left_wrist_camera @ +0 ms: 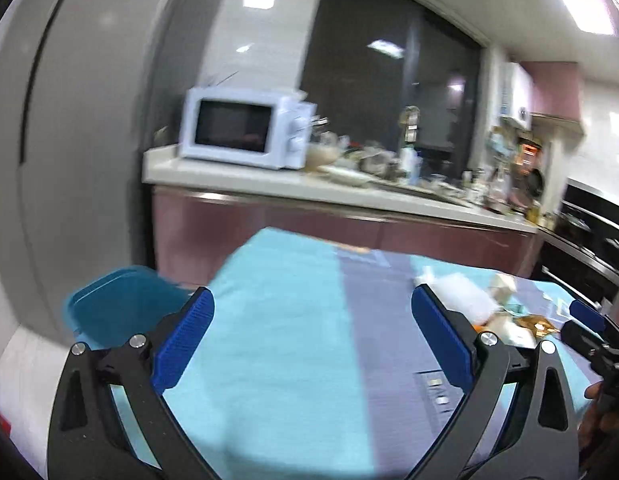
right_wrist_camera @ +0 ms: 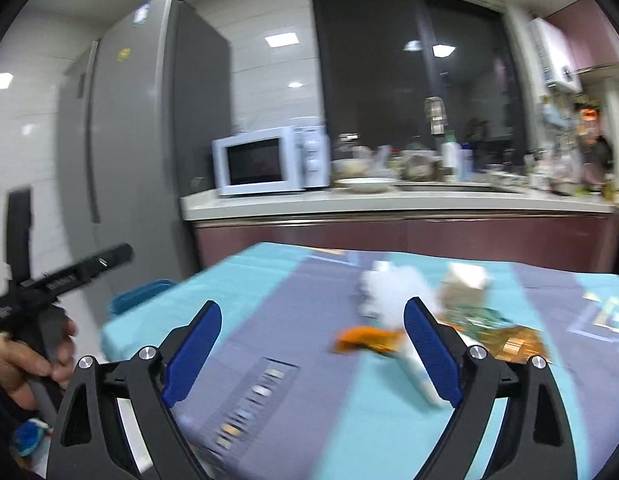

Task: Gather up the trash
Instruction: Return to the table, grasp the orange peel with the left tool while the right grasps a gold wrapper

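Observation:
A heap of trash lies on the table's turquoise and purple cloth (right_wrist_camera: 269, 300): a crumpled white plastic lump (right_wrist_camera: 393, 292), an orange wrapper (right_wrist_camera: 365, 338), a small pale carton (right_wrist_camera: 465, 280) and a gold and green wrapper (right_wrist_camera: 513, 338). My right gripper (right_wrist_camera: 313, 336) is open above the cloth with nothing between its pads; the heap sits just beyond its right finger. My left gripper (left_wrist_camera: 313, 320) is open and empty over the table's left part. In the left wrist view the white lump (left_wrist_camera: 465, 292) lies to the right of it. A blue bin (left_wrist_camera: 121, 300) stands off the table's left edge.
A counter (right_wrist_camera: 389, 202) runs behind the table, carrying a white microwave (right_wrist_camera: 269, 162) and cluttered dishes. A grey fridge (right_wrist_camera: 149, 120) stands at the left. A dark oven front (left_wrist_camera: 589, 248) is at the far right. A hand (right_wrist_camera: 25, 360) holds the left gripper's handle.

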Motion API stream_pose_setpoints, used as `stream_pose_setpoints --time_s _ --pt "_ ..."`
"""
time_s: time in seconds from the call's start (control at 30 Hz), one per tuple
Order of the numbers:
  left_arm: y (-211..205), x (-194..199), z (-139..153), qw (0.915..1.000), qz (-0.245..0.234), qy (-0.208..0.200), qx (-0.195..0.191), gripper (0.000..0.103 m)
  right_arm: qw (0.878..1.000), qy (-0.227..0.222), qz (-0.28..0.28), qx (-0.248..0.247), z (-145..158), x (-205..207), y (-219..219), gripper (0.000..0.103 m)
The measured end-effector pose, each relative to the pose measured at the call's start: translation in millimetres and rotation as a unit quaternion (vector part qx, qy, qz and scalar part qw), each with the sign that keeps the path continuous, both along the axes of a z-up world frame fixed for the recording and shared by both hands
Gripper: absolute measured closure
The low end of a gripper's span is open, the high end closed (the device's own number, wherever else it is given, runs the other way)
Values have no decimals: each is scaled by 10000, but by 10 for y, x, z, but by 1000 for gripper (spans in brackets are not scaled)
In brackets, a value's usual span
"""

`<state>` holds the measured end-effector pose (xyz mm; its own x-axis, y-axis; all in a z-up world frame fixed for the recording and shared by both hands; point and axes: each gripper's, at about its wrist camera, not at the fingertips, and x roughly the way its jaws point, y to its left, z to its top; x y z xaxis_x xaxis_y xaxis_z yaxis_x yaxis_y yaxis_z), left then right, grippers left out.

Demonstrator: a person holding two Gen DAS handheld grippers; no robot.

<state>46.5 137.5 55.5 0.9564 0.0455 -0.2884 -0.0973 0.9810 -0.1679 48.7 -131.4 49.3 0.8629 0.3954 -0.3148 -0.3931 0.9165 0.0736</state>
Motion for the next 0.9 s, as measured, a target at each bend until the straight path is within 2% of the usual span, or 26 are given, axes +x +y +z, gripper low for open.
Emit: stream_pose_setpoints --time_s 0.13,0.3,0.43,0.53,0.7,0.77,0.9 --pt "-601 85 21 9985 -434 -64 339 6 9987 133 -486 -91 -83 -110 -359 12" --pt "-1096 386 -13 9936 -1021 85 466 6 9930 457 -1087 -79 -210 -25 -747 12" --pt "-1453 851 -73 9845 -1540 540 643 6 9875 713 -1409 5 -249 177 -982 12" --pt "-1703 1256 -212 9684 -2062 1046 933 6 9839 946 -1516 42 -277 370 -1149 12" --pt "-1872 1705 -441 9448 -2476 1607 1419 6 9779 1294 -1645 16 -366 671 -1344 12" --pt "-1945 1880 -547 9335 -2699 1844 1476 6 9756 1433 -1659 80 -402 785 -1409 12" --pt "-2010 2149 -743 9187 -2882 2223 1534 6 9707 1694 -1701 133 -471 1002 -1510 12"
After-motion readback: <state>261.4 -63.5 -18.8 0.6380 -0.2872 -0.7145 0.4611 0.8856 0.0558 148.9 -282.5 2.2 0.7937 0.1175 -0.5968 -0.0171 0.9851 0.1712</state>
